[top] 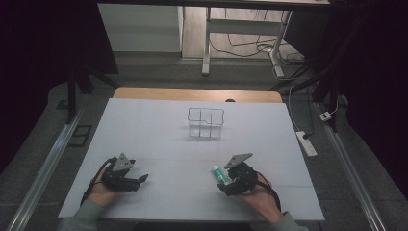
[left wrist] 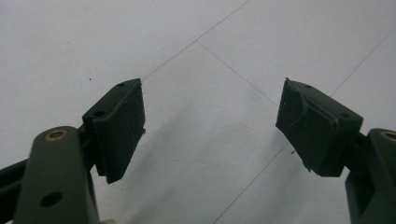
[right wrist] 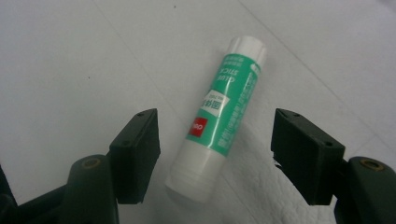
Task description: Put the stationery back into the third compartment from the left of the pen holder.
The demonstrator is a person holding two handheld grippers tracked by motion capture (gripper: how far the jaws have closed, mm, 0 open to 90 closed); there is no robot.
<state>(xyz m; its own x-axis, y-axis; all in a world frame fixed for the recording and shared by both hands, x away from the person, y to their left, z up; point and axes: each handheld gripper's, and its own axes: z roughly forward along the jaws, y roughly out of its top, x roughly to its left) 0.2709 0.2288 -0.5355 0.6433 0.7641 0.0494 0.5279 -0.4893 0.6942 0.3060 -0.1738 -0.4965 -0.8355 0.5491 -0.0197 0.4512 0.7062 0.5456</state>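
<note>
- Clearly the glue stick point(right wrist: 219, 119) is lying flat on the white table point(top: 159, 134), near the person's edge and on the right side, its white cap pointing away from the right gripper point(right wrist: 215, 154).
- Judging by its look, it is behaving as a light, rigid plastic tube with a glossy green label; being round and smooth, it is likely to roll or slide out if pinched off-centre.
- Probably the best hold is across the middle of the labelled barrel, pads square to the long axis, not on the cap, which may be pulling off under a squeeze.
- Its lower end is sitting between the right gripper's jaws, which are standing wide apart on either side without touching it.
- Over at the left side of the table, the left gripper point(left wrist: 210, 126) is resting low with its jaws spread and nothing between them.
- Farther back, well apart from the stick, a clear divided organizer point(top: 206, 122) is standing near the table's middle.
</note>
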